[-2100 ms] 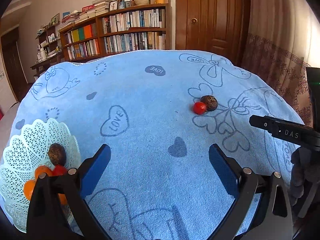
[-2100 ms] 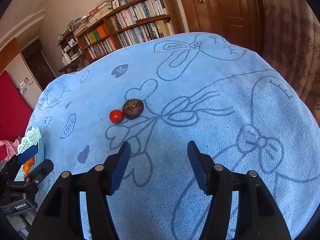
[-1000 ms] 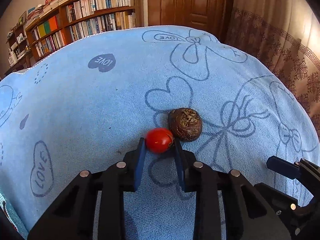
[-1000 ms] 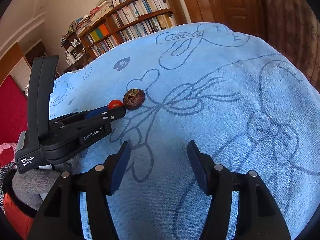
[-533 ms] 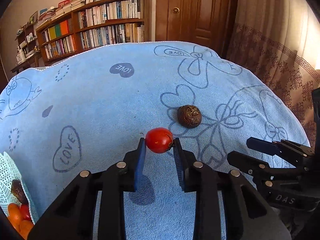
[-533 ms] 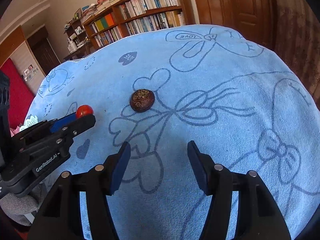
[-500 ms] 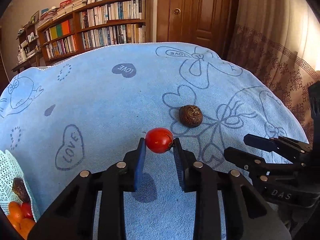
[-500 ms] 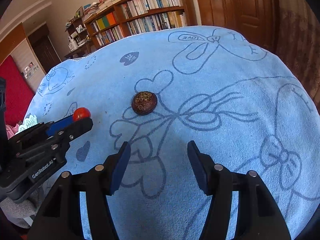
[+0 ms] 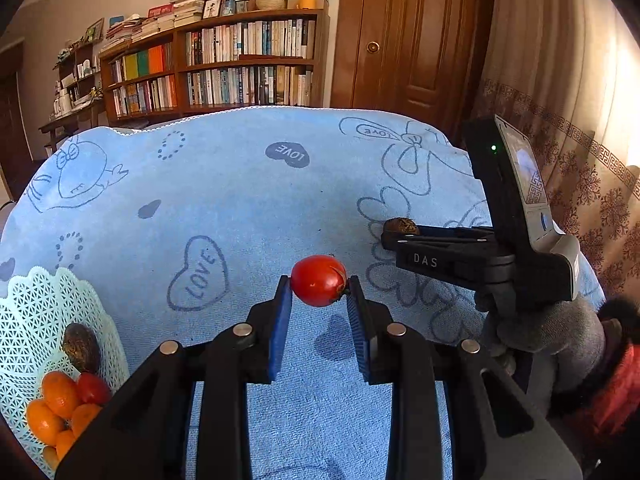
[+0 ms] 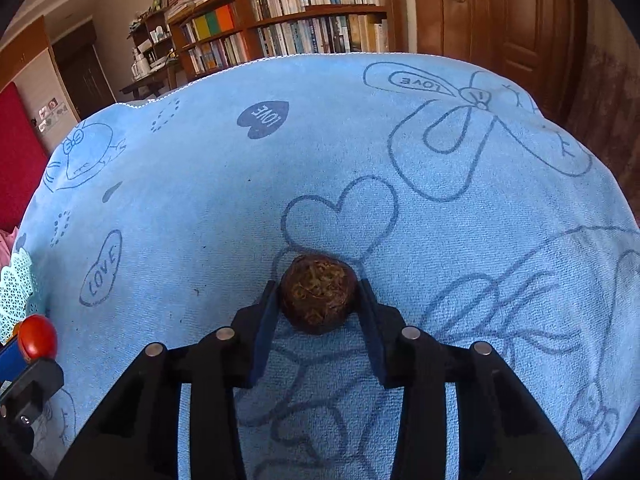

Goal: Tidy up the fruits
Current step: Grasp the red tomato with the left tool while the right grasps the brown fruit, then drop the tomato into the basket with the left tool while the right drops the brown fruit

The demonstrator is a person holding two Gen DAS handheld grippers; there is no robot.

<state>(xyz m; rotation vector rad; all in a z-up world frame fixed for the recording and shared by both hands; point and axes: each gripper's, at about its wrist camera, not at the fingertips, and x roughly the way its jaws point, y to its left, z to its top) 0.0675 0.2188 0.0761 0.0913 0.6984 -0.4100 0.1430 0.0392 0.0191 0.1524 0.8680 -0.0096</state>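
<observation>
My left gripper (image 9: 319, 285) is shut on a small red tomato (image 9: 318, 279), held above the blue cloth (image 9: 240, 200). A white lattice basket (image 9: 36, 312) at the lower left holds several oranges (image 9: 52, 404), a red fruit (image 9: 93, 388) and a brown wrinkled fruit (image 9: 82, 346). My right gripper (image 10: 318, 290) has its blue pads pressed against both sides of another brown wrinkled fruit (image 10: 318, 294), which rests on the cloth. In the left wrist view the right gripper (image 9: 394, 236) reaches in from the right around that fruit (image 9: 402, 224).
The blue cloth (image 10: 240, 184) with heart and bow drawings covers a rounded table. A gloved hand (image 9: 540, 332) holds the right gripper's handle. Bookshelves (image 9: 224, 72) and a wooden door (image 9: 404, 40) stand behind. The basket's edge (image 10: 16, 292) shows at far left.
The left gripper has carried the tomato up and left, nearer the basket. The right gripper has moved forward to the brown fruit and its fingers have come together on it.
</observation>
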